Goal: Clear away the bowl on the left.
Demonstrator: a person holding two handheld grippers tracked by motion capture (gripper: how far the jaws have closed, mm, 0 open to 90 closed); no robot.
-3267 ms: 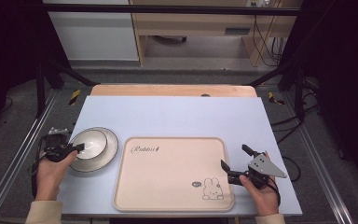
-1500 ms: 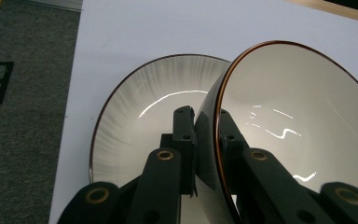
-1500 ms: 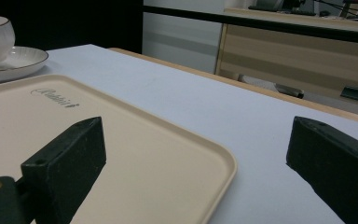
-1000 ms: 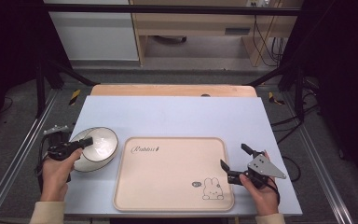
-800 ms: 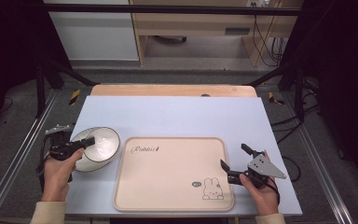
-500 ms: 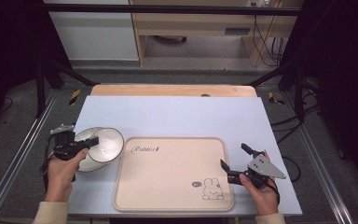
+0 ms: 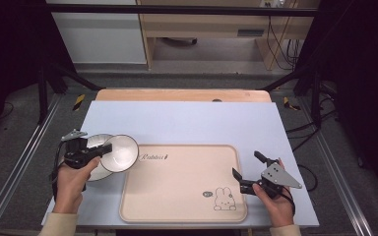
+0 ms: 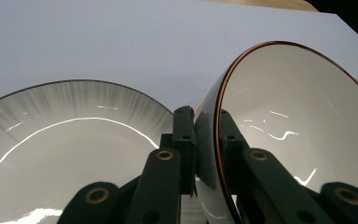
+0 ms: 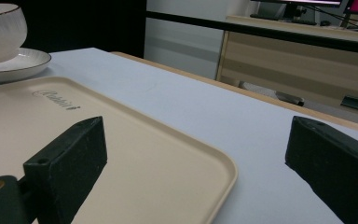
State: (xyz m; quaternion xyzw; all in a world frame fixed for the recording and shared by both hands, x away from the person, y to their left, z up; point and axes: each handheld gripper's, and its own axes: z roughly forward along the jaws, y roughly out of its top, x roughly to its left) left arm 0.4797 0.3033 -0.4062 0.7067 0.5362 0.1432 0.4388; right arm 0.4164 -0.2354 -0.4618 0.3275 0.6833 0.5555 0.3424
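Tongs (image 7: pixel 109 147) in the left hand are clamping the rim of a white bowl (image 7: pixel 120 153), tilting it above its plate (image 7: pixel 92 173) just left of the tray (image 7: pixel 177 184), while the right tongs (image 7: pixel 246 170) are waiting open at the tray's far side.

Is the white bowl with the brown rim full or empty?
Empty. The white bowl with the brown rim shows a bare glossy inside, gripped at its wall by the left gripper.

This looks like a lab for recordings. A black metal frame (image 7: pixel 44 83) stands around the table (image 7: pixel 187 115), and behind the table are loose cables (image 7: pixel 278 42) and a wooden desk (image 7: pixel 211 24).
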